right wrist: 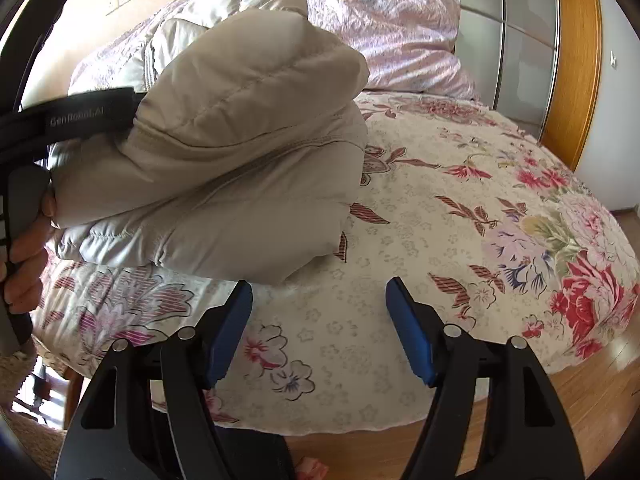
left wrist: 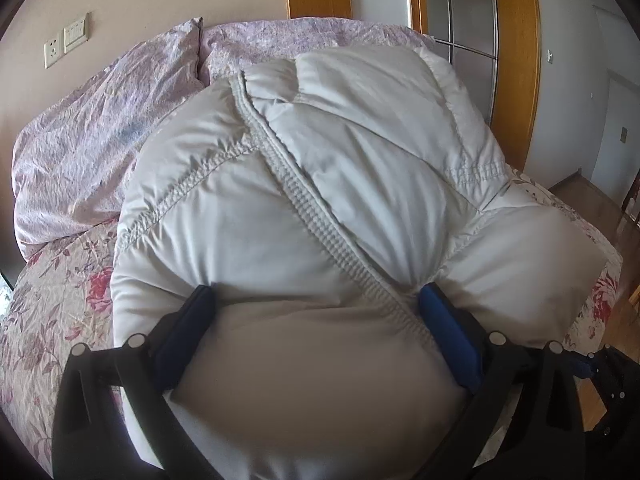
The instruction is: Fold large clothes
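A puffy off-white down jacket lies folded into a thick bundle on the floral bed cover. My left gripper has its blue pads spread wide around a bulging fold of the jacket, pressing into it on both sides. In the right wrist view the jacket bundle sits at the left, with the left gripper's black body and the hand that holds it against its near end. My right gripper is open and empty above the bed cover, just in front of and right of the jacket.
Pink pillows lie at the head of the bed by the beige wall. A wardrobe with wooden frame and frosted panels stands behind the bed. Wooden floor shows beyond the bed's near edge.
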{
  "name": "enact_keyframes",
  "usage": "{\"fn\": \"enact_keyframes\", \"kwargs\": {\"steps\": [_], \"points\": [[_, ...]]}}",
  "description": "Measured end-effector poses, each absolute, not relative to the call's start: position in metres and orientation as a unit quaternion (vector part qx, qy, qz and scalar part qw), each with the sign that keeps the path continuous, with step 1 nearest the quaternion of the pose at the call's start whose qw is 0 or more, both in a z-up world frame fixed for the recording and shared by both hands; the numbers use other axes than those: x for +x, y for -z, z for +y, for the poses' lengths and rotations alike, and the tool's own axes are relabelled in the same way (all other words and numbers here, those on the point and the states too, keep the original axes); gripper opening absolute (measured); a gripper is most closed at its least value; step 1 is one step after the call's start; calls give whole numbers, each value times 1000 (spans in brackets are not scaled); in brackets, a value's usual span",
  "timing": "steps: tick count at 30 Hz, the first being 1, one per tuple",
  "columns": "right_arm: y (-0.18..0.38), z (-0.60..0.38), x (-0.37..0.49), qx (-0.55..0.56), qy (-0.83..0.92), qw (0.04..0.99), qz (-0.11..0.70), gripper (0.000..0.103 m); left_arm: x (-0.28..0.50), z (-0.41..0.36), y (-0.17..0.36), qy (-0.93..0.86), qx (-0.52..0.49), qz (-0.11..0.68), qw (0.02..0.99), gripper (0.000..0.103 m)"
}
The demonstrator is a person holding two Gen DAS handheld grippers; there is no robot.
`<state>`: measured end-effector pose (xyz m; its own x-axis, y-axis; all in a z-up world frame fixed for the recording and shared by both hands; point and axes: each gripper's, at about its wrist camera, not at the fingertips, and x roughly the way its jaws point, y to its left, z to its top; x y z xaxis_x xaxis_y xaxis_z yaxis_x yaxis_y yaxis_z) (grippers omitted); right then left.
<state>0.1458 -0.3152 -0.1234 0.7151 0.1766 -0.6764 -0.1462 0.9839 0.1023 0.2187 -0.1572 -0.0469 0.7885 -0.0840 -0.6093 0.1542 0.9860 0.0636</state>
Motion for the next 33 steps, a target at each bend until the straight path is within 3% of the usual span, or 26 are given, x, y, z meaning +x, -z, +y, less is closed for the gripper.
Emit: {"fn": "enact_keyframes", "kwargs": {"steps": [5,10,18,23,27,33], "points": [[61,-322,134,29,-104,950,294,71,194,-117,13,98,-1,303,948,101],[-3,-285,151,1,-168,958,231,71,193,-60,-13,21,-6,260,965,101],[-48,-198,242,-86,-221,946,221,71,240,-11,-6,0,-41,296,954,101],[-48,-188,299,-83,-230,937,249,70,264,-5,3,-2,-35,306,951,101],[-14,-196,332,-109,-189,930,296,70,278,-7,7,7,-41,305,952,101],[27,-240,345,-50,-189,926,322,71,293,-31,16,29,-25,301,953,101]]}}
